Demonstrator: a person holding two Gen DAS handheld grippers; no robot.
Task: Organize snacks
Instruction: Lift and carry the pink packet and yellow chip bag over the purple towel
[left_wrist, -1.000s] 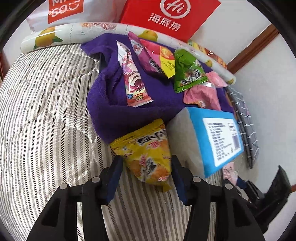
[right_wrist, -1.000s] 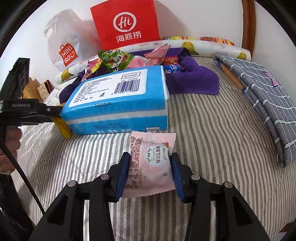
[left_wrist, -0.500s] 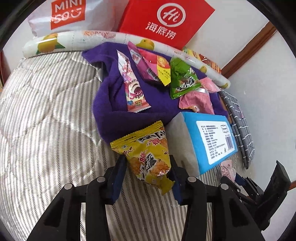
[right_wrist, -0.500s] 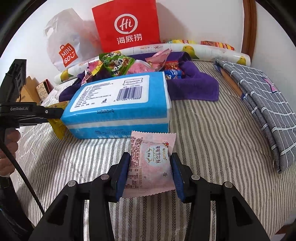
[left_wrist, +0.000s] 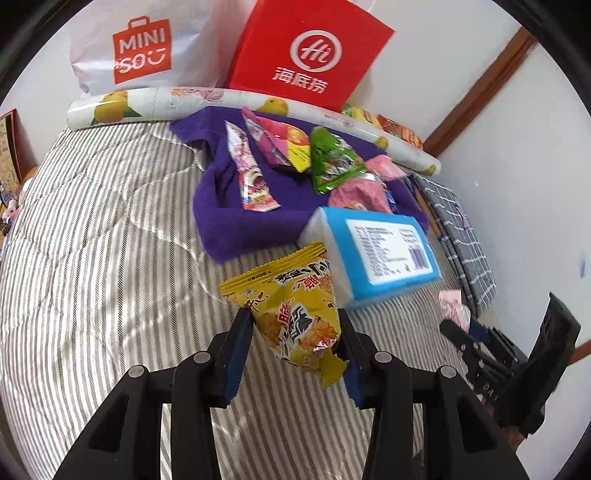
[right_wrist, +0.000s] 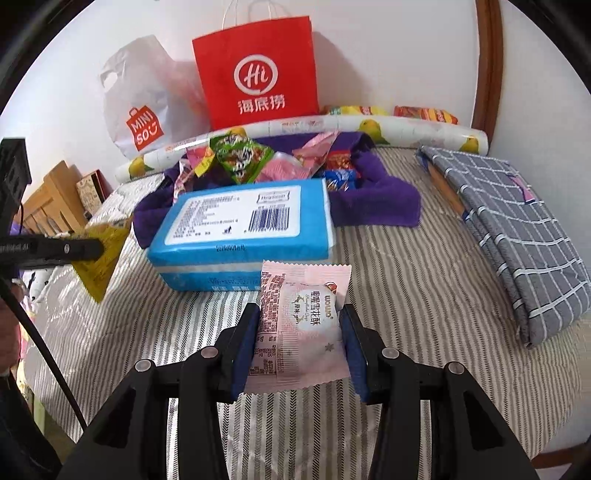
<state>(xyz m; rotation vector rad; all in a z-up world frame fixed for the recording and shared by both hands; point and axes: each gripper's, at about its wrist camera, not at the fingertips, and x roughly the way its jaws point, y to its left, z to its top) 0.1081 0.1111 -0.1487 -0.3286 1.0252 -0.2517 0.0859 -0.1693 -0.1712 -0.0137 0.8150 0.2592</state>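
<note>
My left gripper (left_wrist: 293, 323) is shut on a yellow snack bag (left_wrist: 291, 302) and holds it above the striped bed, in front of the blue tissue pack (left_wrist: 384, 251). The bag also shows at the left of the right wrist view (right_wrist: 99, 254). My right gripper (right_wrist: 299, 321) is shut on a pink snack packet (right_wrist: 303, 325), held just in front of the tissue pack (right_wrist: 243, 229). Several loose snacks (left_wrist: 291, 155) lie on a purple towel (left_wrist: 229, 221) behind the pack.
A red paper bag (right_wrist: 258, 74) and a white Miniso bag (right_wrist: 144, 96) lean on the wall behind a fruit-print roll (right_wrist: 406, 129). A folded grey checked cloth (right_wrist: 517, 221) lies at the right. The striped bed cover (left_wrist: 92, 240) spreads left.
My left gripper has lifted the yellow bag and pulled back from the towel. My right gripper has risen slightly with the pink packet still in it.
</note>
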